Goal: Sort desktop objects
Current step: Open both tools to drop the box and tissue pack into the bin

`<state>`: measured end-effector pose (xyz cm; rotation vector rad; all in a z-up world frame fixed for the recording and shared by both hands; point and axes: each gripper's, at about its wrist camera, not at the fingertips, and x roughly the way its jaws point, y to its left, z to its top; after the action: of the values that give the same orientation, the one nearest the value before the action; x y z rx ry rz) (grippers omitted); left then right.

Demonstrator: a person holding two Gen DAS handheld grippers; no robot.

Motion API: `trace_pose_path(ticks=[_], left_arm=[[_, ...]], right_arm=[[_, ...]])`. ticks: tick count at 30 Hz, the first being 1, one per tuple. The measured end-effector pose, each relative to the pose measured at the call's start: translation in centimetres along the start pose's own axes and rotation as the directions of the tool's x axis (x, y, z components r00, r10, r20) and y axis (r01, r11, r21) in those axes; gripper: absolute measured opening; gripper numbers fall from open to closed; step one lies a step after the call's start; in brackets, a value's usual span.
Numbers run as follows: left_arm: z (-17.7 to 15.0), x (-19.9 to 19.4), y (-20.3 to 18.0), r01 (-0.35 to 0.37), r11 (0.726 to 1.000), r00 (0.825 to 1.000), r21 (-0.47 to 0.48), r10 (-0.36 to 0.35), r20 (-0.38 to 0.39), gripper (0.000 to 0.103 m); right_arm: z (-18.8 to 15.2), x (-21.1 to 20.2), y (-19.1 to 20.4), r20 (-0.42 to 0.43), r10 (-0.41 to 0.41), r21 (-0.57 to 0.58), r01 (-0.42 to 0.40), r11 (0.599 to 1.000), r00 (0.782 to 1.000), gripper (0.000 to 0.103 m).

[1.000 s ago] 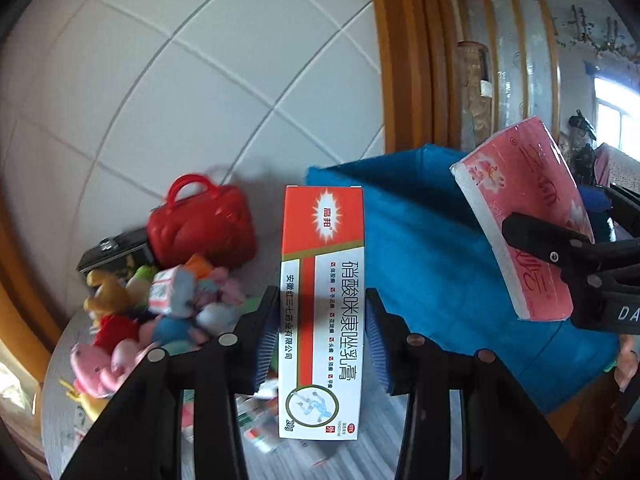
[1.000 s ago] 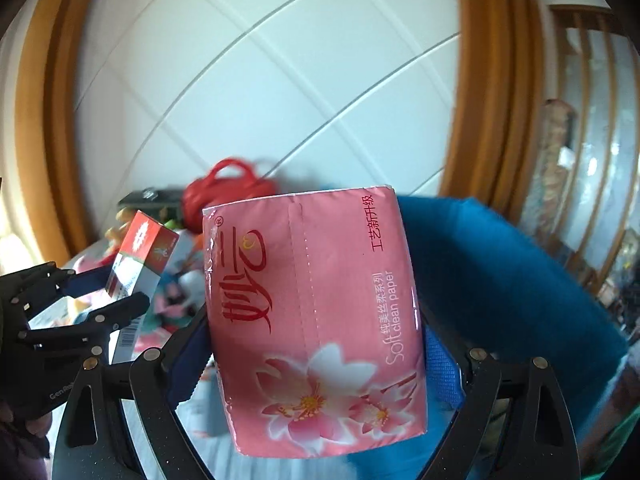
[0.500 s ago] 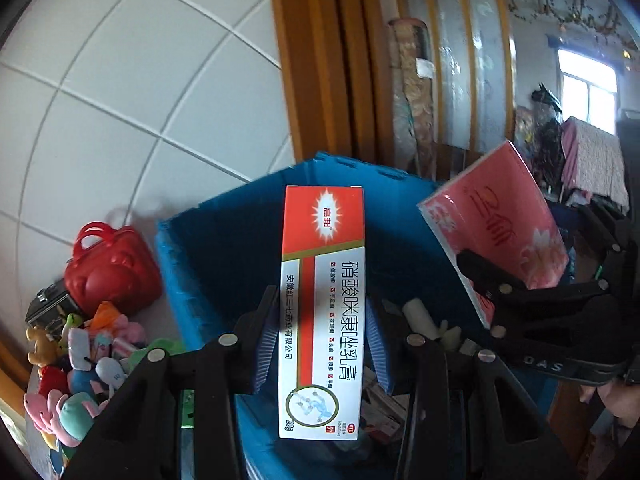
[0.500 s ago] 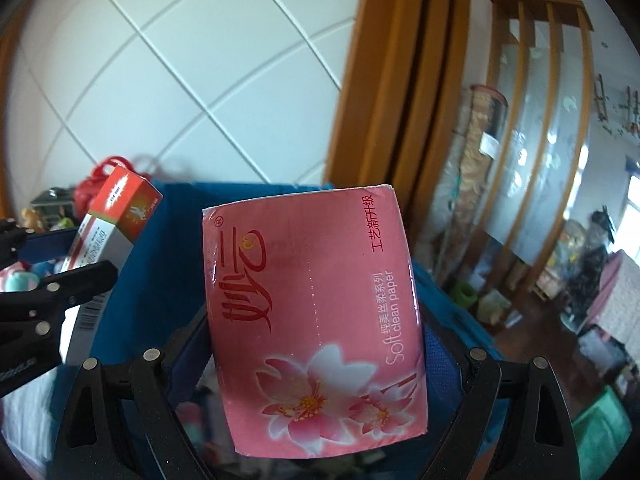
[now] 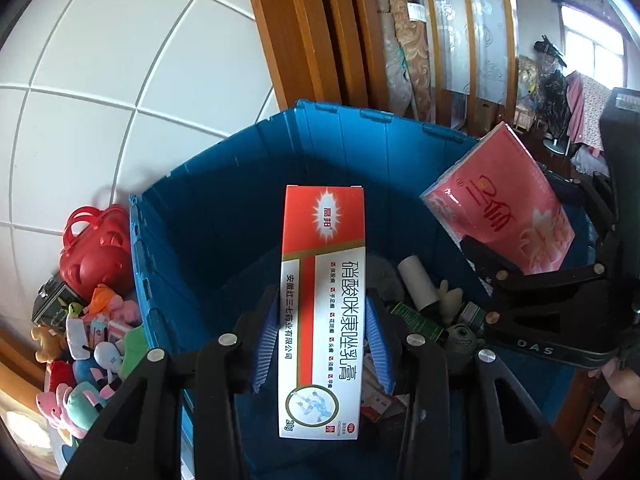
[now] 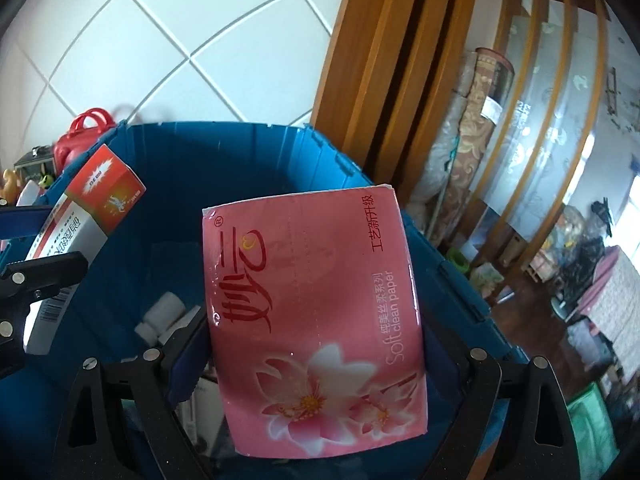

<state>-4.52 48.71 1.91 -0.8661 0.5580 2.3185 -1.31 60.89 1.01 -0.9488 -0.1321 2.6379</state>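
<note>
Gripping red-and-white ointment box [image 5: 322, 312] in left tool [image 5: 320, 344], hovering inside blue crate [image 5: 224, 208] rim. Clamping pink tissue pack [image 6: 316, 320] in right tool [image 6: 316, 360] at 2 o'clock, above open crate interior.

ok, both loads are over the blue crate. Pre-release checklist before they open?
1. Left gripper clamped on the ointment box: ok.
2. Right gripper clamped on the pink tissue pack: ok.
3. Ointment box over the blue crate opening: ok.
4. Tissue pack inside the crate rim: ok in the right wrist view.
5. Landing spots free: not ok, a white roll and other items already lie on the bottom.
6. Clearance between the two grippers: cannot tell.
</note>
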Motion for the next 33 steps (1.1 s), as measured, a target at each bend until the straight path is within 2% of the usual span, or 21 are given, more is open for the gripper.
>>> trace_pose_path(ticks=[3,6,8,14,17,28,33], left_arm=[[0.1,0.3,0.1,0.005,1.000,1.000,-0.002,-0.005,-0.015,0.041],[0.1,0.4,0.1,0.011,1.000,1.000,0.001,-0.011,-0.021,0.057],[0.1,0.3,0.2,0.010,1.000,1.000,0.004,-0.010,-0.013,0.062],[0.1,0.2,0.3,0.007,1.000,1.000,0.001,-0.007,-0.012,0.063],[0.1,0.1,0.4,0.008,1.000,1.000,-0.001,-0.008,-0.011,0.063],[-0.4,-1.0,1.1,0.008,1.000,1.000,-0.023,-0.008,0.030,0.063],[-1.0,-2.3,1.5,0.016,0.999,0.998,-0.034,-0.014,0.060,0.065]], right_arm=[[0.0,0.3,-0.4,-0.013,-0.010,-0.013,0.009,1.000,1.000,0.093],[-0.2,0.6,-0.5,-0.029,-0.007,-0.020,0.007,1.000,1.000,0.093],[-0.3,0.7,-0.5,-0.037,-0.005,-0.027,0.004,1.000,0.999,0.093],[-0.7,1.3,-0.3,-0.067,-0.002,-0.047,-0.001,0.999,0.998,0.094],[-0.6,1.1,-0.3,-0.057,-0.007,-0.046,0.005,0.999,0.998,0.103],[-0.8,0.3,-0.4,-0.050,-0.015,-0.031,0.013,0.999,0.999,0.103],[-1.0,-0.5,-0.1,-0.037,0.012,-0.023,-0.013,1.000,0.999,0.103]])
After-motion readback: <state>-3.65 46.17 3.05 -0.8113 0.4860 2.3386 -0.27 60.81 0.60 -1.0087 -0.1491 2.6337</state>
